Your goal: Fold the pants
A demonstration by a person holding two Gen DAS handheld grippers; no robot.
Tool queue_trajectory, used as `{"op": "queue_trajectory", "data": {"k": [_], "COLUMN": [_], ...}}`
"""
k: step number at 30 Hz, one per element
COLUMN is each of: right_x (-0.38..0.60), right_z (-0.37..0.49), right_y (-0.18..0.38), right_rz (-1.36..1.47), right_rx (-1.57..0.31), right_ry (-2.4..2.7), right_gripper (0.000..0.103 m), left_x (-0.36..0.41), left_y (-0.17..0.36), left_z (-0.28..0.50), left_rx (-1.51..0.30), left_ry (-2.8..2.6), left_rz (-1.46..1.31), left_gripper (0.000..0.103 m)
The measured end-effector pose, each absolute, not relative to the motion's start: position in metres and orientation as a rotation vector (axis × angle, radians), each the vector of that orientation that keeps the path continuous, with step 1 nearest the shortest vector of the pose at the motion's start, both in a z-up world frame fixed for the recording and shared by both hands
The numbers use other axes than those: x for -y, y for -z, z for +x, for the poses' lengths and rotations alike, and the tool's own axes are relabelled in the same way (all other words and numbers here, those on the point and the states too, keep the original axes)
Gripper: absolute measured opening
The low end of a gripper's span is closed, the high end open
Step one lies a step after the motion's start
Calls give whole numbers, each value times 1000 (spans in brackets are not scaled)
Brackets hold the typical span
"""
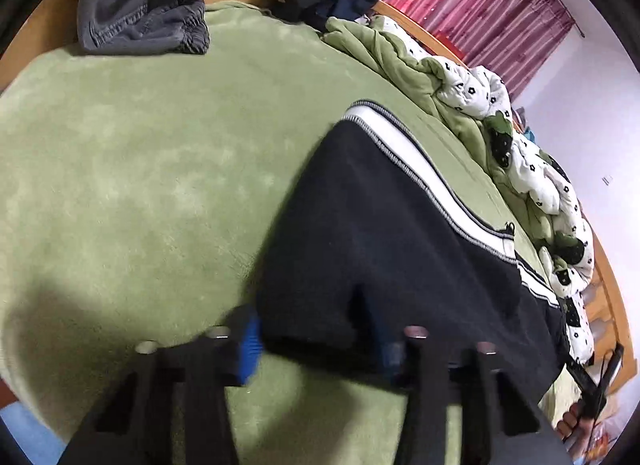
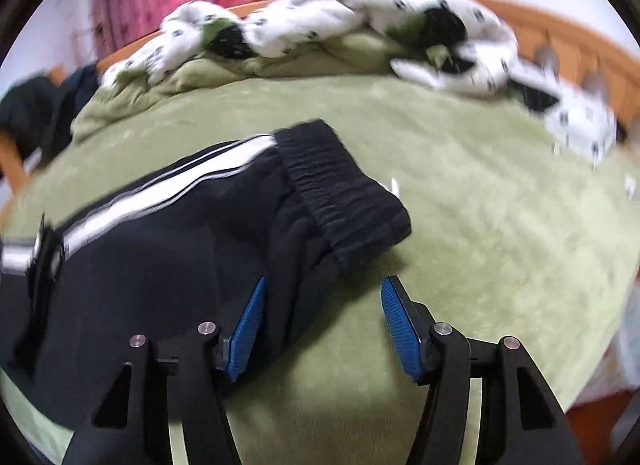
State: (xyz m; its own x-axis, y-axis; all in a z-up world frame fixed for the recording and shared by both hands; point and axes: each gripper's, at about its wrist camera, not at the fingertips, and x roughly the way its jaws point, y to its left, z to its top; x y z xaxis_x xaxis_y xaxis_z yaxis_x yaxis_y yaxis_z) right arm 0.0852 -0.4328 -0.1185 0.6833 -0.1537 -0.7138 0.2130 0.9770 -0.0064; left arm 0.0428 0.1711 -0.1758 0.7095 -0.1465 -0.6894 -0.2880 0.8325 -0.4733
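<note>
Hovering low over the bed (image 2: pixel 480 193), my right tongs (image 2: pixel 322 329) and left tongs (image 1: pixel 316 349) gape, straddling the pants (image 2: pixel 180 249) edge.

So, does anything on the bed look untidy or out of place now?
Yes. The white patterned quilt lies bunched along the far edge of the green blanket, not spread out. A grey garment sits crumpled at a corner. The black pants lie flat, with the waistband toward the open right gripper.
</note>
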Motion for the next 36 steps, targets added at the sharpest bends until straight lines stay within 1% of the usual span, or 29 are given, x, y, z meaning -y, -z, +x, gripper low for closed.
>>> {"op": "queue_trajectory", "data": {"k": [1, 4, 7, 10, 12, 15, 20, 23, 26, 27, 28, 30, 32, 33, 34, 36], "right_x": [427, 410, 405, 410, 419, 438, 478, 500, 513, 514, 511, 500, 485, 473, 462, 439], "right_z": [81, 85, 74, 64, 57, 57, 51, 52, 57, 60, 62, 67, 71, 75, 78, 86], "right_y": [117, 109, 102, 93, 87, 80, 79, 88, 101, 104, 106, 110, 111, 110, 110, 108], "right_rz": [54, 31, 69, 77, 88, 97, 228, 307, 370, 381, 386, 371, 349, 344, 342, 349], "right_rx": [-783, -784, -718, -671, -642, -619, -603, -636, -692, -707, -721, -748, -761, -766, -770, -783], "right_ry": [198, 129, 60, 83, 82, 118, 136, 134, 114, 92, 72, 30, -12, -52, -89, -162], "right_gripper": [59, 59, 59, 60, 60, 60, 60, 60, 60, 60, 60, 60, 60, 60, 60, 62], "left_x": [-170, -151, -116, -74, -32, 34, 130, 176, 199, 205, 206, 197, 174, 164, 149, 116], "left_y": [170, 135, 97, 64, 43, 25, 37, 70, 97, 104, 108, 107, 97, 93, 88, 83], "left_z": [41, 42, 49, 59, 67, 80, 104, 117, 110, 107, 103, 90, 73, 68, 61, 47], "left_rx": [-782, -749, -715, -674, -649, -626, -669, -745, -790, -802, -818, -828, -790, -766, -736, -693], "left_ry": [-92, -110, -125, -76, -7, 123, 339, 430, 431, 433, 453, 510, 511, 494, 466, 404], "left_rz": [-583, -468, -327, -257, -200, -129, -137, -183, -174, -141, -121, -138, -144, -142, -144, -148], "left_gripper": [22, 18, 16, 15, 14, 14, 14, 14, 15, 18, 27, 32, 49, 64, 70, 71]}}
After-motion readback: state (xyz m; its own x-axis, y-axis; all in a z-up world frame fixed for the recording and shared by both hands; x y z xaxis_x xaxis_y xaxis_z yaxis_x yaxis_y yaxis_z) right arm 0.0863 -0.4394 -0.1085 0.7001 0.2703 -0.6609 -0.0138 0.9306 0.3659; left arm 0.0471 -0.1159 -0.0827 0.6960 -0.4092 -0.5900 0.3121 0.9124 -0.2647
